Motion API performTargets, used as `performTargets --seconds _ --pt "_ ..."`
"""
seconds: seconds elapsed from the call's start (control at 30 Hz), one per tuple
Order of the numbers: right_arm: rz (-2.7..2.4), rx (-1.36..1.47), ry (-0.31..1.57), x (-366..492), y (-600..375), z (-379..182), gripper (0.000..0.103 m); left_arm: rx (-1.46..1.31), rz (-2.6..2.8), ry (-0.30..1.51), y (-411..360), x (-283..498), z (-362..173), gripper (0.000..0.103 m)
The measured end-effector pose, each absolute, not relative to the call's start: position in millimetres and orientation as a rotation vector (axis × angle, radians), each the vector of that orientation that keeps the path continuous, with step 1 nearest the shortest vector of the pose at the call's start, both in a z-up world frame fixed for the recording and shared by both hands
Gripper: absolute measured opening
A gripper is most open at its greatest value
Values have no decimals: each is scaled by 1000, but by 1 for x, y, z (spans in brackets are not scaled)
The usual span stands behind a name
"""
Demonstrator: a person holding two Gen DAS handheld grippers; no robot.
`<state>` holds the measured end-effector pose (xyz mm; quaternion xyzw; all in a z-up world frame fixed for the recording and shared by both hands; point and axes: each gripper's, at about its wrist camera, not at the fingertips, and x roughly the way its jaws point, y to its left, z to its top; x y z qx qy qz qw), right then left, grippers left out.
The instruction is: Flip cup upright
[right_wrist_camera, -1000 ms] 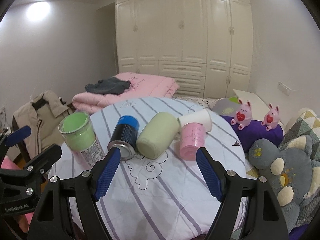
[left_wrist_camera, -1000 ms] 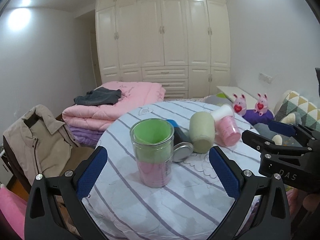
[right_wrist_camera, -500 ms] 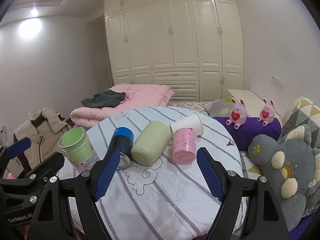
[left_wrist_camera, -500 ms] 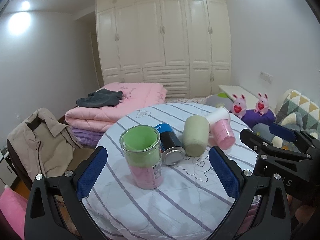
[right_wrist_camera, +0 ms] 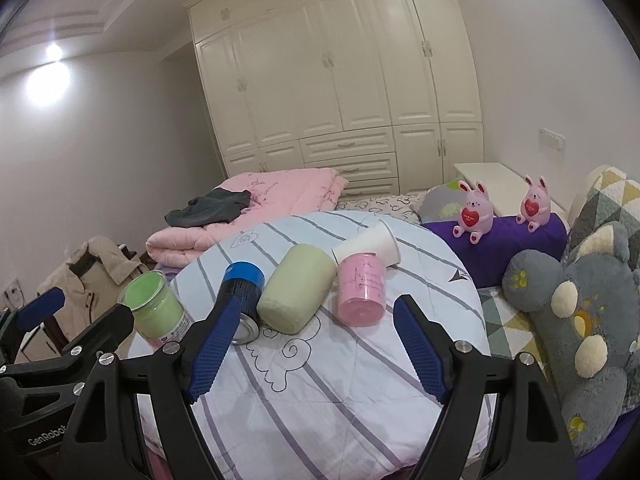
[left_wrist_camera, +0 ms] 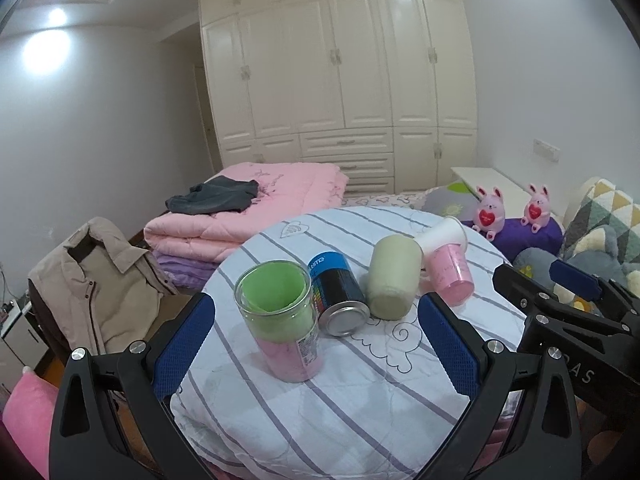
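Observation:
On a round table with a striped cloth (left_wrist_camera: 360, 400) a clear glass jar (left_wrist_camera: 280, 324) stands upright, lined green and pink. A blue-black can (left_wrist_camera: 338, 292), a pale green cup (left_wrist_camera: 392, 276), a pink cup (left_wrist_camera: 450, 274) and a white paper cup (left_wrist_camera: 444, 234) lie on their sides behind it. The same items show in the right wrist view: jar (right_wrist_camera: 156, 308), can (right_wrist_camera: 242, 300), green cup (right_wrist_camera: 296, 288), pink cup (right_wrist_camera: 362, 288), paper cup (right_wrist_camera: 370, 244). My left gripper (left_wrist_camera: 316, 344) is open, jaws either side of the jar, nearer than it. My right gripper (right_wrist_camera: 316, 344) is open and empty, short of the green and pink cups.
Folded pink quilts (left_wrist_camera: 256, 212) with dark clothing lie behind the table. A beige jacket (left_wrist_camera: 92, 288) hangs at left. Two pink bunny toys (right_wrist_camera: 474, 210) sit on a purple cushion, and a grey plush (right_wrist_camera: 576, 320) lies at right. White wardrobes (left_wrist_camera: 340, 80) fill the back wall.
Both grippers have pulled back and risen, so the table items look smaller and farther. The jar stands free on the table throughout. Both stay open.

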<state>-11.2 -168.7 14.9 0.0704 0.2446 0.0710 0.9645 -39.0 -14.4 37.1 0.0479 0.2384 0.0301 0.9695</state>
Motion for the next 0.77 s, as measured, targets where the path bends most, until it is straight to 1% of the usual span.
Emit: performTargets --seconds 0.6,0.77 --pt "133 177 498 -12 -177 15 80 113 87 451 -22 -40 38 103" --pt "133 169 505 -11 -177 14 80 82 68 497 -18 -37 34 103"
